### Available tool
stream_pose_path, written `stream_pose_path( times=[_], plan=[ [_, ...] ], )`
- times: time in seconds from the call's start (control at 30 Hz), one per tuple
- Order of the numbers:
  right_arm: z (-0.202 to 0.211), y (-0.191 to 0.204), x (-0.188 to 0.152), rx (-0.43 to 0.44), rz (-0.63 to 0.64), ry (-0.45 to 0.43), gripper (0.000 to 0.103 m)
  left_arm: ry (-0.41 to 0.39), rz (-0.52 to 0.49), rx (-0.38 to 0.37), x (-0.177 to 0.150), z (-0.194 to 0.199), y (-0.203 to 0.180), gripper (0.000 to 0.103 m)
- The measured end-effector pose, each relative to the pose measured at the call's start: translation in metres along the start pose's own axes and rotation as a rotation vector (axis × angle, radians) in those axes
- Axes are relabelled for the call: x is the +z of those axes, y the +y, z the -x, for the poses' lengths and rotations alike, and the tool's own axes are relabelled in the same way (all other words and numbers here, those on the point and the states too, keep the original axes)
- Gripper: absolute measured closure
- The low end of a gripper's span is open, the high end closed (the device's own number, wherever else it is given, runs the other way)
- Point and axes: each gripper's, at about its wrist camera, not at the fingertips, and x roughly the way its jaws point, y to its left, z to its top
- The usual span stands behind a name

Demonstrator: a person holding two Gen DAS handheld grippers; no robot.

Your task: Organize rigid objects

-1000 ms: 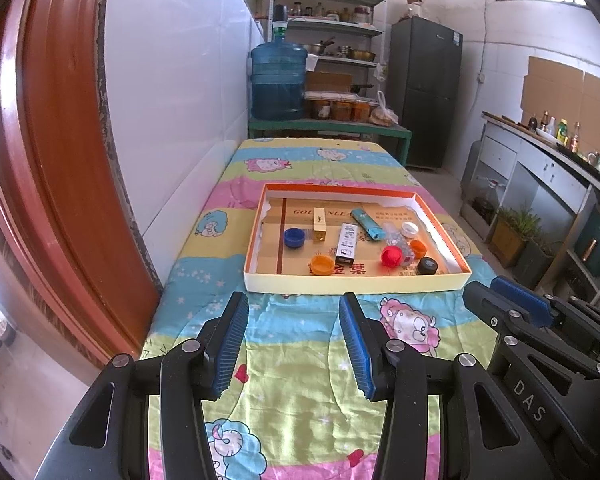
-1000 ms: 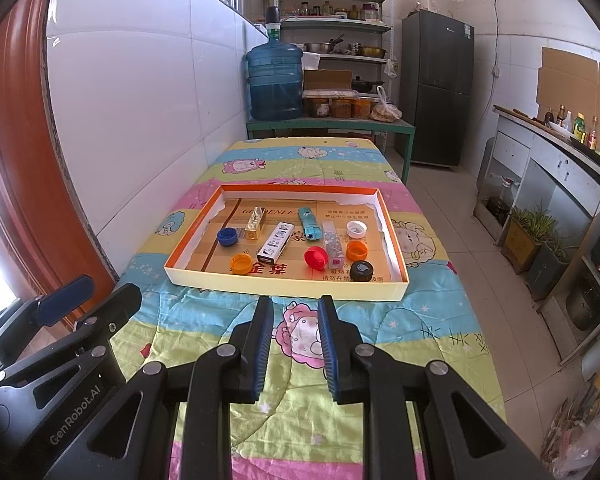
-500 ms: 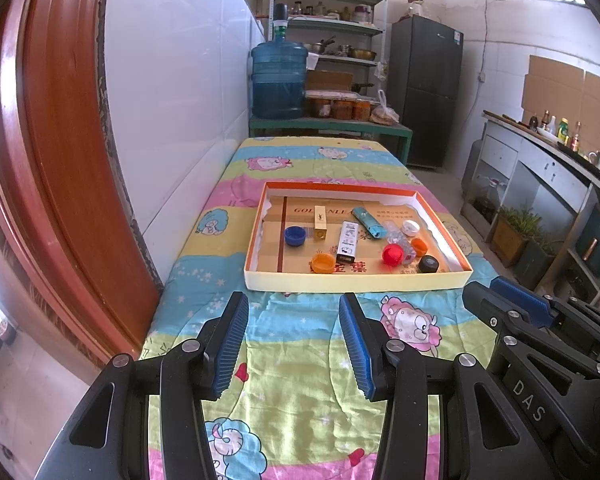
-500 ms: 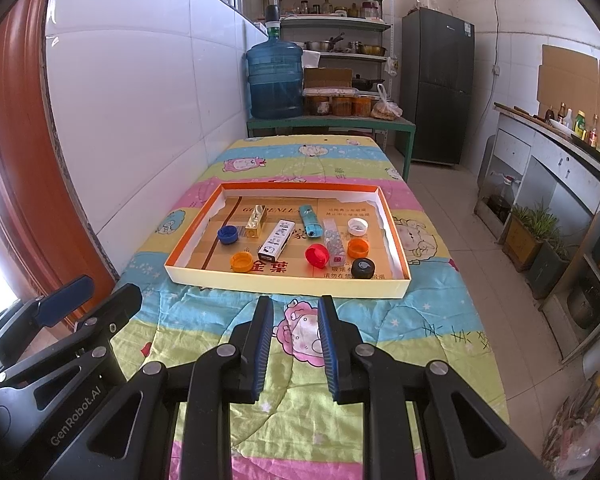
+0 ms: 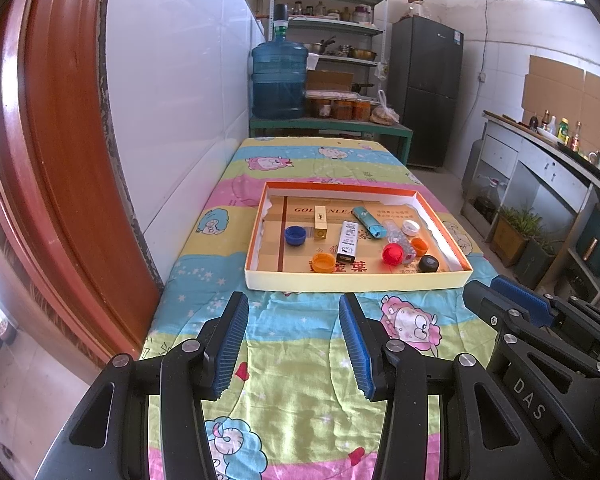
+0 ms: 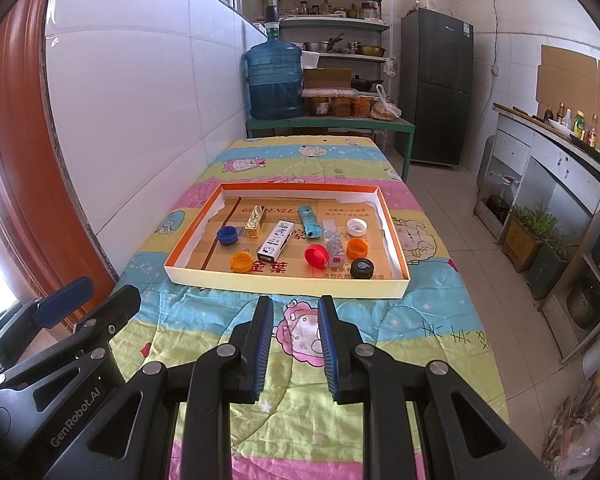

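At mid-frame of both wrist views, the shallow cardboard tray [image 6: 396, 254] rests on the cartoon-print quilt [image 6: 420, 320] and holds every small rigid object in sight. Inside it, toward the left, lie the gold box [image 6: 255, 221] and the white printed box [image 6: 276, 241]; right of centre lie the teal lighter [image 6: 309, 221] and the clear plastic case [image 6: 334, 242]. Six bottle caps sit around them: blue [image 6: 227, 234], orange [image 6: 241, 261], red [image 6: 316, 256], a second orange [image 6: 357, 248], black [image 6: 362, 268] and white [image 6: 357, 226]. No item lies on the quilt outside the tray. As a judgement, this layout fits either a completed gathering into the tray or a mixed set awaiting sorting by kind; the pictures do not settle which. The left gripper [image 5: 290, 340] hovers at lower centre of its view with fingers spread wide and nothing between them. The right gripper [image 6: 293, 344] hovers at lower centre of its view with a narrower gap, also empty. Legible writing: "GenRobot.AI" on the left gripper body at lower left of the right view, "DAS" on the right gripper body at lower right of the left view, "GOLDENLE…" and Chinese characters, including "金葉", printed on the tray floor.
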Motion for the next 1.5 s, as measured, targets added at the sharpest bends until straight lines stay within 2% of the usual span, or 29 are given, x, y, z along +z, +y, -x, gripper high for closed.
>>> stream_pose_path(
  times=[1.5],
  plan=[
    [-0.0054, -0.0002, 0.0000, 0.007, -0.003, 0.007, 0.080, 0.005, -0.006, 0.002, -0.0027, -0.0022, -0.0004, 0.054]
  ],
)
